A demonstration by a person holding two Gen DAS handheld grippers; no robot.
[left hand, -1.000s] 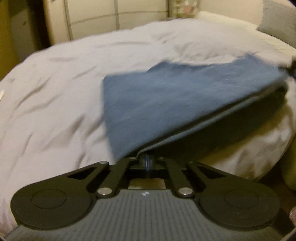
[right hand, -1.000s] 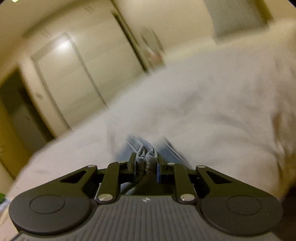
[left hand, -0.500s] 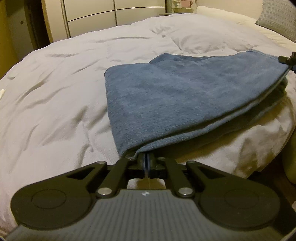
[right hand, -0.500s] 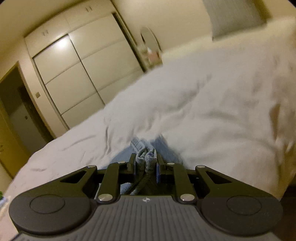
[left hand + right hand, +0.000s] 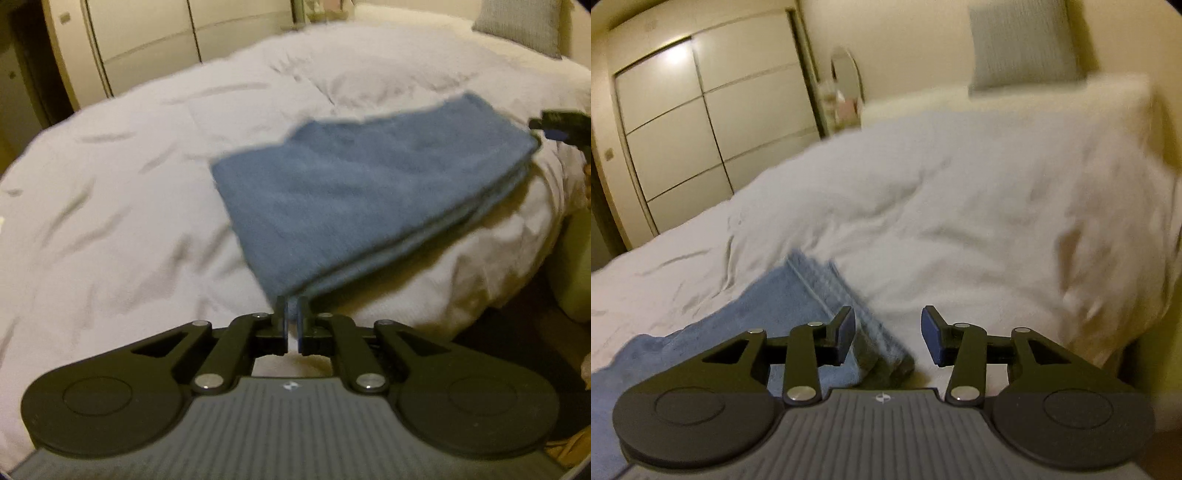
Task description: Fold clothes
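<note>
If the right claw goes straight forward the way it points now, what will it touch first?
Probably the white duvet. The right claw stands open, its jaws having just been opening, and the blue towel corner lies low between them toward the left jaw, likely under the line. Depth is unclear, so the towel's edge might brush first.

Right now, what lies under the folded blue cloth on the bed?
Under the blue cloth only the white duvet shows, around its edges. The part directly beneath is covered, so anything there cannot be seen. The left gripper pinches its near corner.
</note>
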